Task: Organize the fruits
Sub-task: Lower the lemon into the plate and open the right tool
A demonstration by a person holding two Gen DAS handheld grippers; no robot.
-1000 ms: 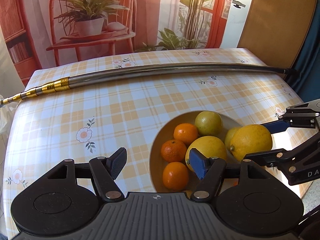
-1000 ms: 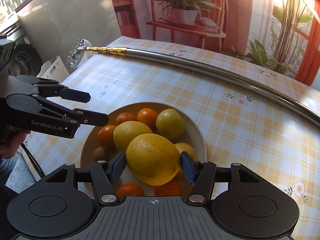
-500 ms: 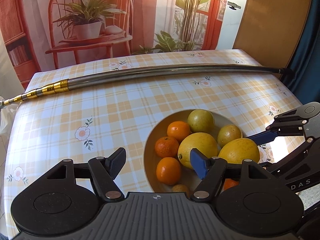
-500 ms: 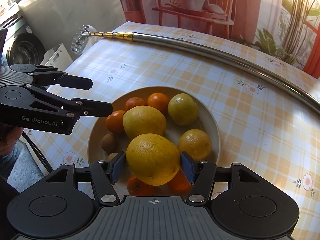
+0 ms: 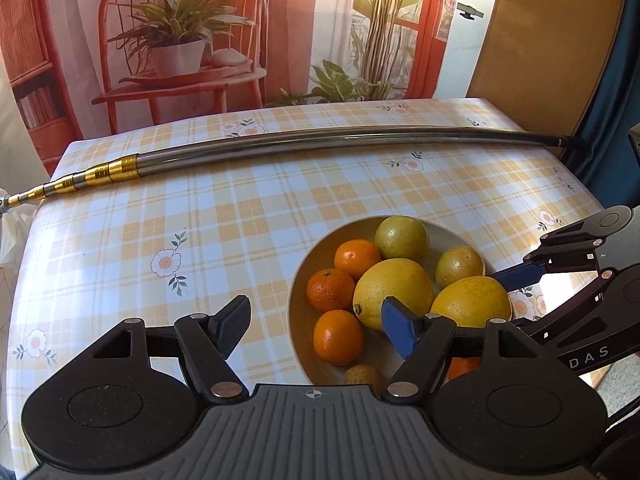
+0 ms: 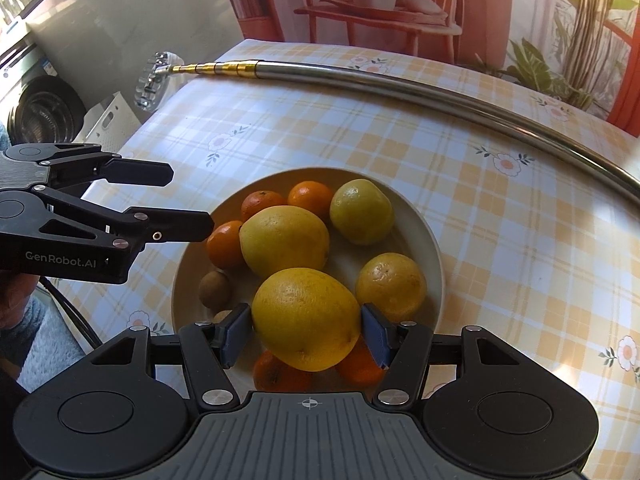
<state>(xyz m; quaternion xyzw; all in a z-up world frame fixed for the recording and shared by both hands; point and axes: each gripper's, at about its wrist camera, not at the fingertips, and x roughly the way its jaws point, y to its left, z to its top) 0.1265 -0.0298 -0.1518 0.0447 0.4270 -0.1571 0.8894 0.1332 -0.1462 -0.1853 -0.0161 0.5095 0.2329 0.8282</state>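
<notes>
A beige bowl on the checked tablecloth holds a large yellow citrus, two smaller yellow-green fruits, several tangerines and a kiwi. My right gripper is shut on another big yellow citrus, held low over the bowl's near side, above two tangerines. My left gripper is open and holds nothing; it hovers at the bowl's left rim, with one blue pad over the fruit and the other over the cloth.
A long metal telescopic pole with gold rings lies across the far side of the table. The table's edges run close on the left and right. A washing machine stands beyond the left edge.
My right gripper has carried the big citrus down and inward, from beside the bowl's rim to low over the fruit inside. The left gripper stays open and has barely shifted.
</notes>
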